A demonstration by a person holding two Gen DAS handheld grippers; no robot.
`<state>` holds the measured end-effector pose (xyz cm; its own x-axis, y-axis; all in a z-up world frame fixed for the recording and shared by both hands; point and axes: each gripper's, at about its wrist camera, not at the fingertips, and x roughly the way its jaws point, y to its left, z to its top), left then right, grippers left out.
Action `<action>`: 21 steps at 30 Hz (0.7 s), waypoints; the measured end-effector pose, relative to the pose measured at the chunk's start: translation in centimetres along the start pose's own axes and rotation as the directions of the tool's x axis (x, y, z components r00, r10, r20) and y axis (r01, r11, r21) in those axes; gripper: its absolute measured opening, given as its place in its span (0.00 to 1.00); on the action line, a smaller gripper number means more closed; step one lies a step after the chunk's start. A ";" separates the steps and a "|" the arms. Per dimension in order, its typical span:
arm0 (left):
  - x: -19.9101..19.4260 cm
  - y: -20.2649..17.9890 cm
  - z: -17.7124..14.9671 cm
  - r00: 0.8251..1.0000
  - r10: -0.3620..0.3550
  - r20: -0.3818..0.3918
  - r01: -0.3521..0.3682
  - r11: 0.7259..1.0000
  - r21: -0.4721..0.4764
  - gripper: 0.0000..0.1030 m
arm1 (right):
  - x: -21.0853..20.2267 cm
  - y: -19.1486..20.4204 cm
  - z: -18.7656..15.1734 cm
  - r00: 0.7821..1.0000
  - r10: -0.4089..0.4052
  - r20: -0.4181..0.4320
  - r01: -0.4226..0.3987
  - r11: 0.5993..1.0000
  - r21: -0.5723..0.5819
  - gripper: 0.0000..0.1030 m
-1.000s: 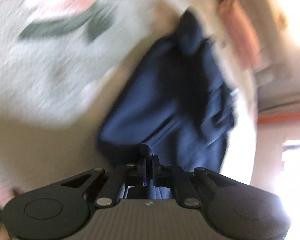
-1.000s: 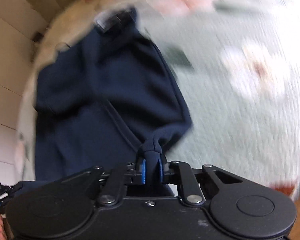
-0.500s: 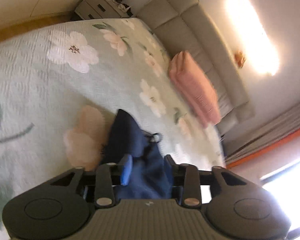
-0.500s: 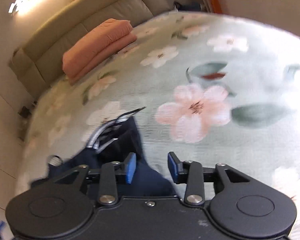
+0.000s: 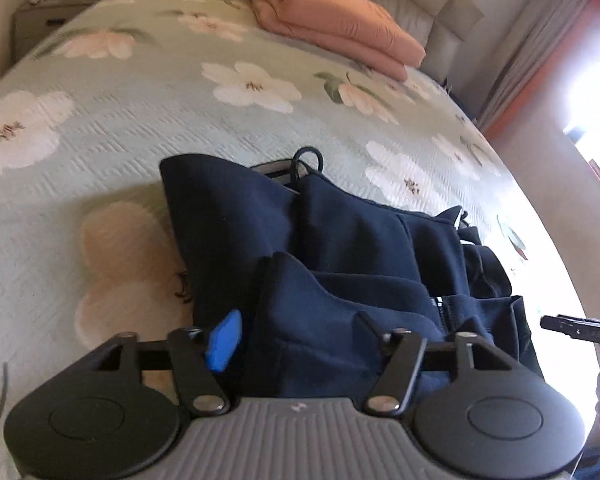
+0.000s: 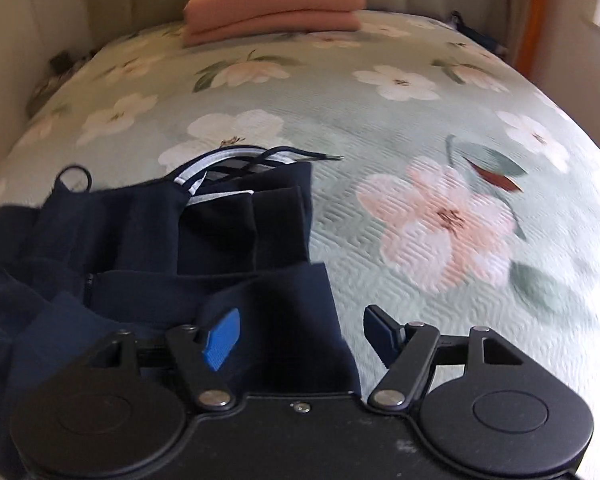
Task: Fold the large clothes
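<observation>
A dark navy hooded garment lies folded in a bundle on the floral bedspread; it also shows in the right wrist view, with its white-lined hood and drawstrings at the far edge. My left gripper is open, low over the garment's near edge, with a raised fold of cloth lying between its jaws. My right gripper is open over the garment's near right corner. The right finger of the left gripper is partly hidden by cloth.
A folded salmon-pink blanket lies at the head of the bed against the beige headboard. A nightstand stands far left. Curtains and a bright window are at the right. The other gripper's tip shows at the right edge.
Both grippers were shut on the navy garment a second ago and have let go. They opened wide and now sit low at its near edge, with the garment on the bed.
</observation>
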<state>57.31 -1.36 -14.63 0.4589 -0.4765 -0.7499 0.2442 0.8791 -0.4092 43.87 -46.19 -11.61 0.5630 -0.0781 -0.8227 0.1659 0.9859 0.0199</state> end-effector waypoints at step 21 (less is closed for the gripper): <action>0.3 -0.9 0.8 0.992 0.096 0.080 -0.093 0.995 -0.039 0.08 | 1.2 -0.7 -1.0 0.995 0.077 0.065 -0.078 0.997 0.016 0.07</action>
<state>57.88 -2.36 -14.10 0.5471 -0.3882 -0.7416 0.1669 0.9187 -0.3579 43.67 -46.86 -13.20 0.6252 -0.0116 -0.7803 0.1344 0.9866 0.0930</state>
